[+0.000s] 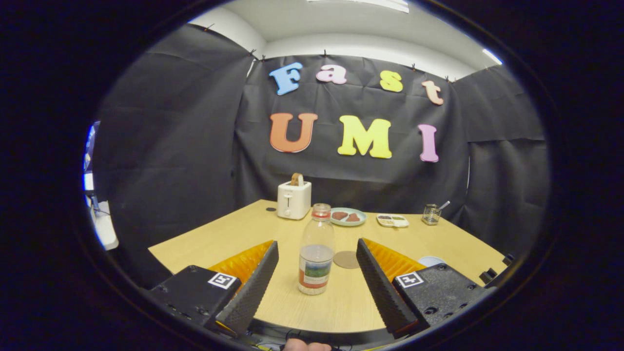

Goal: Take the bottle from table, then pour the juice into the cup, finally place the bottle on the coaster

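- The gripper (317, 253) is spread wide, its two fingers flanking the juice bottle (316, 249) with clear daylight on both sides, touching nothing yet.
- The bottle stands upright on the wooden table (234, 234), between the fingers and a little ahead of them, cap on, partly filled. That looks like the line-up for the grasp, the first step.
- Just behind the bottle lies the round coaster (346, 259), flat and bare, seemingly waiting for the bottle's return.
- A pale rim peeks out beside the right finger (431, 261): possibly the cup, too hidden to say.
- Further back sit a white toaster (294, 200) with bread (297, 179) in it, a plate (348, 217), a small tray (392, 221) and a glass jar (431, 214), well clear of the action.
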The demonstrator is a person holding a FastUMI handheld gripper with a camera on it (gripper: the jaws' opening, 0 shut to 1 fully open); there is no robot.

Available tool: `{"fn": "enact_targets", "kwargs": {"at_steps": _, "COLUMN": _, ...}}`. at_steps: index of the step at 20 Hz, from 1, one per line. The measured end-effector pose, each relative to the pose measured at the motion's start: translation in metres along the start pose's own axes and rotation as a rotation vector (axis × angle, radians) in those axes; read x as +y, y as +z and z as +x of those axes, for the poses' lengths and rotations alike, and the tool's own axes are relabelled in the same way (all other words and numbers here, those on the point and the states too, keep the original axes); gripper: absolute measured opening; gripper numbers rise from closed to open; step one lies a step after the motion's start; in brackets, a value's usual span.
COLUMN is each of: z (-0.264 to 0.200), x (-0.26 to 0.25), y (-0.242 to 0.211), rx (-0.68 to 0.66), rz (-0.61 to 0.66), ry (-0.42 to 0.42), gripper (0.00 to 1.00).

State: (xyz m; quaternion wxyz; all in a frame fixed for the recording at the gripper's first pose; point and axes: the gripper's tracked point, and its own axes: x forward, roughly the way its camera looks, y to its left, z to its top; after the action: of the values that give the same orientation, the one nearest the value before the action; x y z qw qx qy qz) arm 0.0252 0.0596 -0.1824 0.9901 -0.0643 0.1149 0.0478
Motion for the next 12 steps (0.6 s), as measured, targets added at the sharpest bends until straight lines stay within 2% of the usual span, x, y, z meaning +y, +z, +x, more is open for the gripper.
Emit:
{"fn": "enact_targets", "kwargs": {"at_steps": 6, "z": 0.043, "x": 0.0, "y": -0.053, "rx": 0.079, "rz": 0.008, "ry": -0.078, "gripper": 1.0}}
{"fn": "enact_targets", "kwargs": {"at_steps": 9, "z": 0.066, "x": 0.0, "y": -0.066, "rx": 0.089, "rz": 0.024, "ry": -0.098, "gripper": 1.0}}
{"fn": "enact_targets", "kwargs": {"at_steps": 12, "z": 0.087, "x": -0.003, "y": -0.074, "rx": 0.098, "rz": -0.014, "ry": -0.12, "gripper": 1.0}}
